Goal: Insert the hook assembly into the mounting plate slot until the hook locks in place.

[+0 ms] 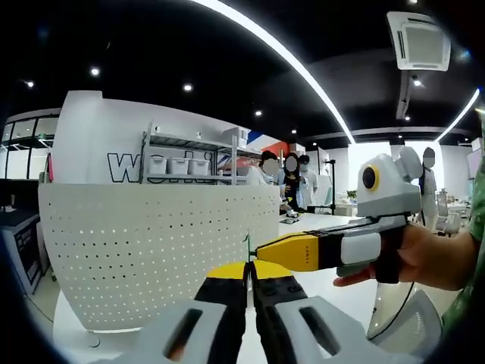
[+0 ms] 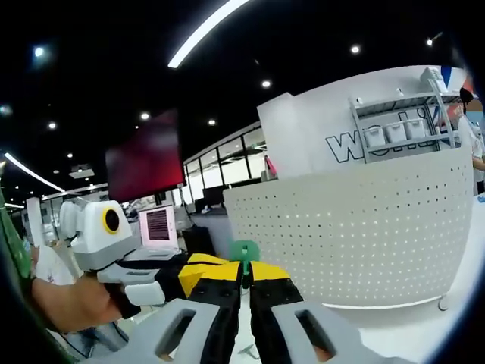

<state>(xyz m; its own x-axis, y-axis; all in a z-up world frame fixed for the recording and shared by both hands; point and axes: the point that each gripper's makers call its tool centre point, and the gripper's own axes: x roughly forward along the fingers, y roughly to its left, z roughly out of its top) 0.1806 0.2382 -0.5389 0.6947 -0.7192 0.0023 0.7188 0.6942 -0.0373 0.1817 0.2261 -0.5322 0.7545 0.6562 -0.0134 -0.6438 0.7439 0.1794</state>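
Both grippers are pinched shut on the tiny green hook (image 2: 244, 256), well off the pegboard (image 2: 364, 235). A slip could drop it.

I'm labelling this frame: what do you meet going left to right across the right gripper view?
Person's hand → white-and-yellow left tool → small green hook piece → white perforated curved panel → grey shelf rack of white bins.
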